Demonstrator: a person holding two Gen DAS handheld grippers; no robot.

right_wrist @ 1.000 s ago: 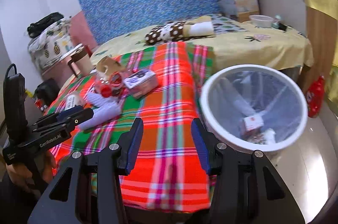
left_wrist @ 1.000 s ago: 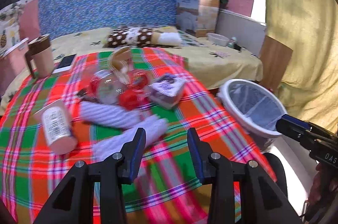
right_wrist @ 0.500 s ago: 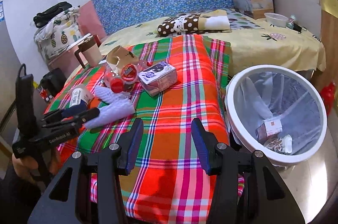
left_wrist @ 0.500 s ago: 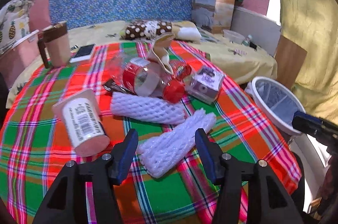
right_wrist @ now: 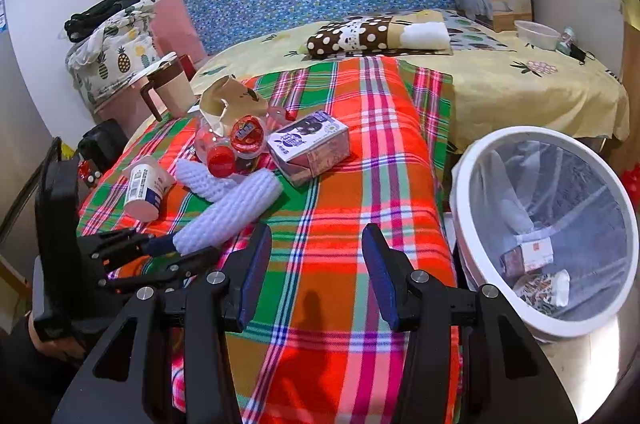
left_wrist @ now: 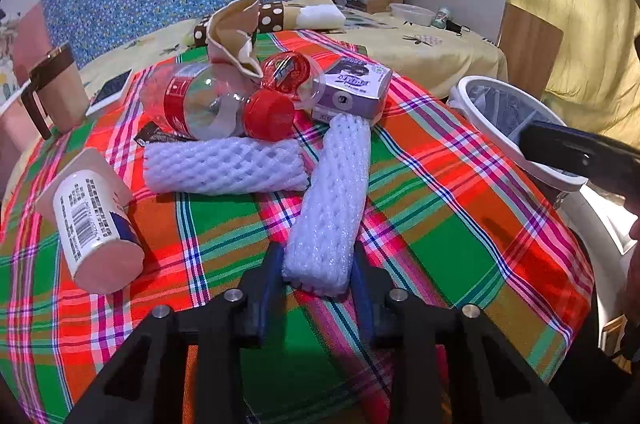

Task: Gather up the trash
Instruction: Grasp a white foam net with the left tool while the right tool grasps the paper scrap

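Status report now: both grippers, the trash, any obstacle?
Left gripper closing around foam net sleeve. Right gripper open, empty. Trash bin clear.

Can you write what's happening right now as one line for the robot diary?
left gripper: closing around near end of white foam net | right gripper: open, empty | bin: beside table, holds some trash

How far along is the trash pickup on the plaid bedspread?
Done: a few cartons lie in the white-rimmed mesh bin. In hand: left gripper closing around the near white foam net sleeve. Left: second foam sleeve, clear plastic bottle, purple carton, yogurt cup. Right gripper open, empty.
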